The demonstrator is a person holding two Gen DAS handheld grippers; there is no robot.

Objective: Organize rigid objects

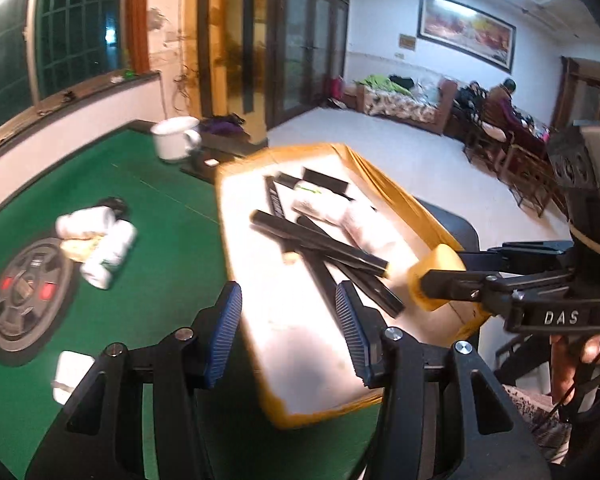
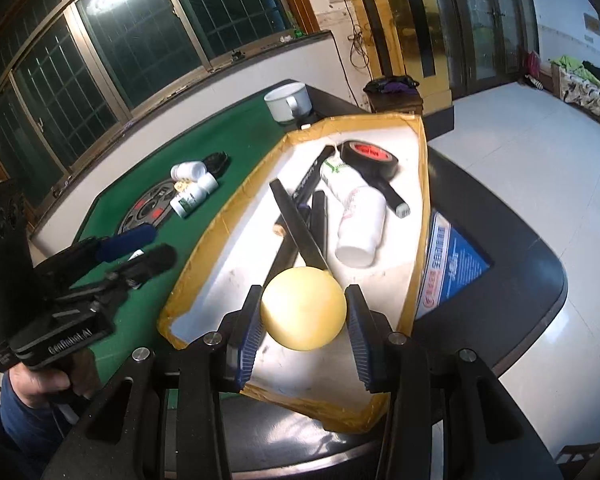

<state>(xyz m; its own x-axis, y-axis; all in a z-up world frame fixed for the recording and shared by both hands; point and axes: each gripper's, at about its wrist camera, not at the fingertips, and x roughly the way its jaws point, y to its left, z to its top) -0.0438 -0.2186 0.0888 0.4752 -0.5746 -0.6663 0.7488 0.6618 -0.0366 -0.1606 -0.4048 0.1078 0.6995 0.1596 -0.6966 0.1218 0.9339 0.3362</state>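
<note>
Got the yellow ball [image 2: 303, 307] clamped in my right gripper [image 2: 303, 312], hovering over the tray's [image 2: 220, 216] near end. Left gripper [image 1: 288, 332] is apart, empty. Next: lower, release clear of the black sticks [image 2: 296, 228].

Yellow ball [image 2: 303, 308] gripped above cluttered white tray [image 2: 228, 248].

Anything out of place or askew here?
Yes: the tape-edged white tray sits skewed, one corner overhanging the green table. Inside, long black bars lie crisscrossed, and two white bottles lie toppled outside.
</note>
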